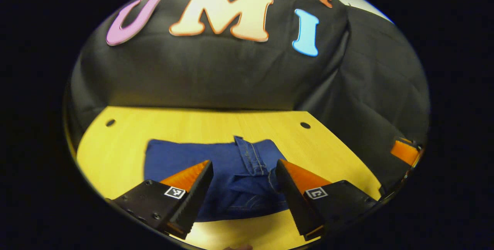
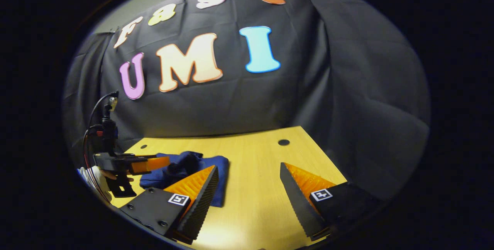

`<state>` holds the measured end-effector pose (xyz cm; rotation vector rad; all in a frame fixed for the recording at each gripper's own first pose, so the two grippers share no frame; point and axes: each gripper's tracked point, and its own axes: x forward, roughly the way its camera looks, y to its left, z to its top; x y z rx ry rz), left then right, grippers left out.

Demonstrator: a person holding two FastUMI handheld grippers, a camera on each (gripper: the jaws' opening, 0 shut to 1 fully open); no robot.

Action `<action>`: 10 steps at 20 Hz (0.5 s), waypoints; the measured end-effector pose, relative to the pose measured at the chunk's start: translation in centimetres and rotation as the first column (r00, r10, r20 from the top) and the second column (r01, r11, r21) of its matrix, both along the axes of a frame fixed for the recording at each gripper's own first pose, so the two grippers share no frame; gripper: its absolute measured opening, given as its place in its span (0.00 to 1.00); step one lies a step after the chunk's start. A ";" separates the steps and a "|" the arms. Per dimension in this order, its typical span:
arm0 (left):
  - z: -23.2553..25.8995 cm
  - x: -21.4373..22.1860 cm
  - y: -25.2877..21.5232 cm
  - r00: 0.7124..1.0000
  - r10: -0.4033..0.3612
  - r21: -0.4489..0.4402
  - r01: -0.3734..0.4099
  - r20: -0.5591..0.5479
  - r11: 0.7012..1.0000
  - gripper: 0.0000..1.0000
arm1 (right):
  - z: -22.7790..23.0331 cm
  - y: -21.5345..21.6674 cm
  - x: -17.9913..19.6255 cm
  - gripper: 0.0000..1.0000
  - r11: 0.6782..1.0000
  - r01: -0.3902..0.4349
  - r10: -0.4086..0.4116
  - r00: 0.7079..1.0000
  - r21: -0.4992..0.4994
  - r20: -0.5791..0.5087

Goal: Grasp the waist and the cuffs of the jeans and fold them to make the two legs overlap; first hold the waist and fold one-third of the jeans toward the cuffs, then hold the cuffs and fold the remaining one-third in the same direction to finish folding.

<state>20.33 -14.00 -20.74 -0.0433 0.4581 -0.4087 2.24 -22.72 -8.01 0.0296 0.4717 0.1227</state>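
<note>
jeans (image 1: 227, 173) folded in a compact bundle on the yellow table (image 1: 115, 153), left gripper (image 1: 244, 165) spread wide above them, nothing pinched, right gripper (image 2: 249, 171) spread over bare tabletop, jeans at its 10 o'clock

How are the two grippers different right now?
The left gripper hangs over the folded jeans, with denim showing between its jaws; the right gripper hangs over bare wooden table, with the jeans off beside one finger. The left gripper sits nearer the booth's back wall. Both are open and hold nothing.
</note>
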 end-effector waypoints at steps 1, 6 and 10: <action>2.1 -0.7 1.7 0.998 0.020 0.020 -0.022 0.055 1.000 0.96 | 1.1 1.7 0.1 0.98 1.000 -0.021 0.020 0.999 0.013 0.036; 10.1 -5.4 9.5 0.965 0.091 0.061 -0.109 0.246 0.992 0.95 | 8.3 10.1 -1.5 0.98 0.993 -0.097 0.079 0.973 0.070 0.218; 15.2 -8.7 14.6 0.918 0.131 0.072 -0.169 0.374 0.983 0.95 | 12.8 15.8 -4.1 0.97 0.982 -0.157 0.118 0.942 0.103 0.313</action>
